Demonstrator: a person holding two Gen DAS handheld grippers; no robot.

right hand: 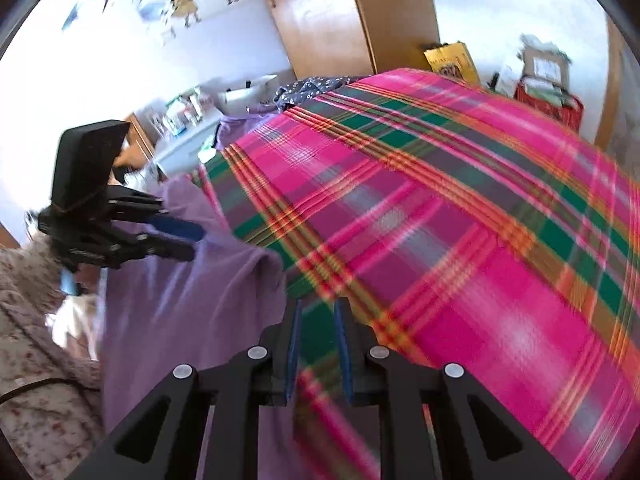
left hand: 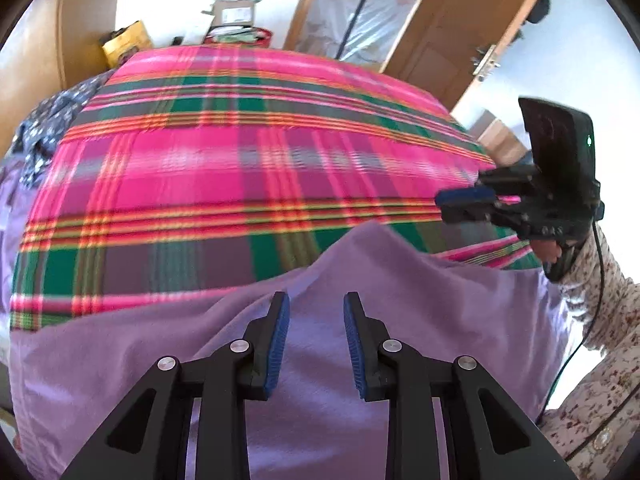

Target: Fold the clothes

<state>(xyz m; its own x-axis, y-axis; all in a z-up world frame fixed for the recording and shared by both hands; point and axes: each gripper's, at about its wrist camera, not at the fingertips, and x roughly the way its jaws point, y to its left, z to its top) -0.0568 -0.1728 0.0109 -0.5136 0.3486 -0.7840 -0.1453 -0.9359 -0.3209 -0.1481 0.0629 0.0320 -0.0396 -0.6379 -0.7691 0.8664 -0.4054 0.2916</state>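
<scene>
Lying rumpled on the plaid bedspread (left hand: 248, 168), the lilac garment (left hand: 360, 280) sits under both empty, parted claws.

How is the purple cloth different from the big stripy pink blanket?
The purple cloth is one plain colour; the pink blanket has green, orange and grey checks. The purple cloth is rumpled at the near edge; the pink blanket lies spread flat over the bed. Both are soft fabric.

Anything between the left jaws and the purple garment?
Nothing visible. The left gripper hangs right over the purple garment, jaws apart, with only cloth showing between them. The right gripper is off to the side over the plaid bedspread, clear of that path.
</scene>
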